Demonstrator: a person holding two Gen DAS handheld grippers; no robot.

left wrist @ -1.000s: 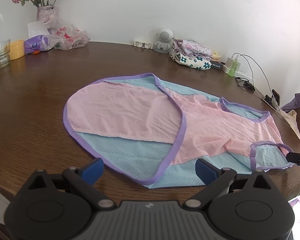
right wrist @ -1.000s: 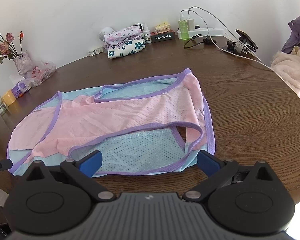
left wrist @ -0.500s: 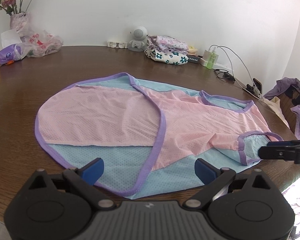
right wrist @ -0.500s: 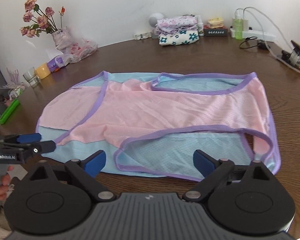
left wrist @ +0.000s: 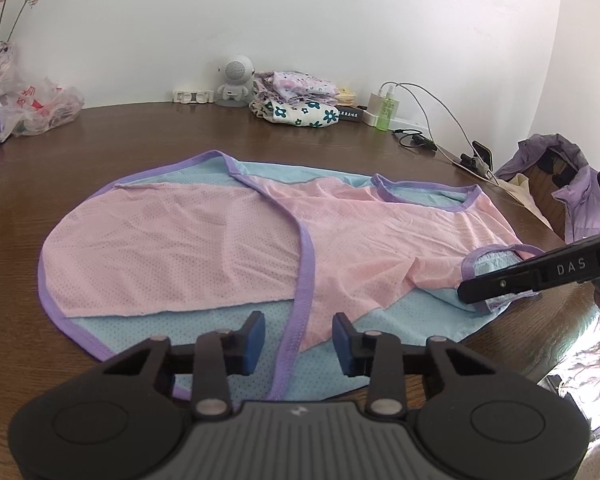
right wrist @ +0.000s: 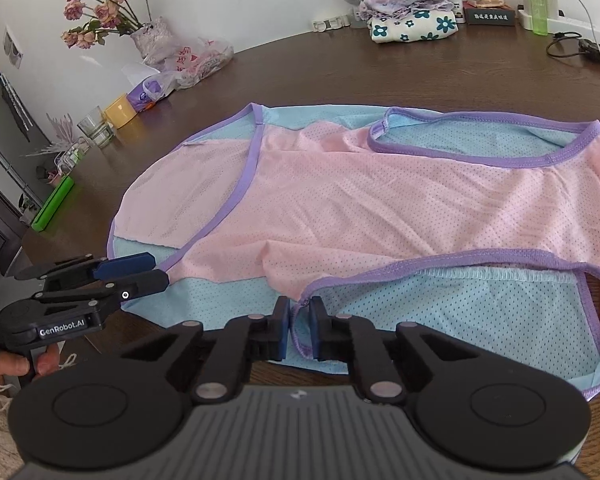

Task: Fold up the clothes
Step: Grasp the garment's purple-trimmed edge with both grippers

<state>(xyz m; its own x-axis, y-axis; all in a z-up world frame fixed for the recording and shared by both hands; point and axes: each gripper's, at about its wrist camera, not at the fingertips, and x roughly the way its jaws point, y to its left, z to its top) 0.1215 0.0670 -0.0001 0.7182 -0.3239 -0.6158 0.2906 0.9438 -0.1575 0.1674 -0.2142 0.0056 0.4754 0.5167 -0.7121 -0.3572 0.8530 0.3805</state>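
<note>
Garment [left wrist: 260,240], pink mesh over light blue with purple binding, lies spread flat on the brown wooden tabletop [left wrist: 140,136], filling the middle and reaching the near edge. Left hand-held gripper [left wrist: 298,338]: jaws part open, blue pads either side of the purple band at the near hem, not clamped. In the right wrist view its tips [right wrist: 140,272] sit at the garment's left near corner. Right hand-held gripper [right wrist: 299,332]: jaws almost closed, narrow gap with the purple hem edge [right wrist: 300,312] between the pads; can't tell if it is actually pinched. Far side by the wall: folded floral clothes stack [left wrist: 296,100], small round white speaker [left wrist: 236,80], charger and cables [left wrist: 384,108]. Far left: plastic bags [left wrist: 32,108], flowers in a vase [right wrist: 100,20], glass [right wrist: 94,128], yellow cup [right wrist: 120,112]. Purple jacket [left wrist: 576,196] off the right edge.
</note>
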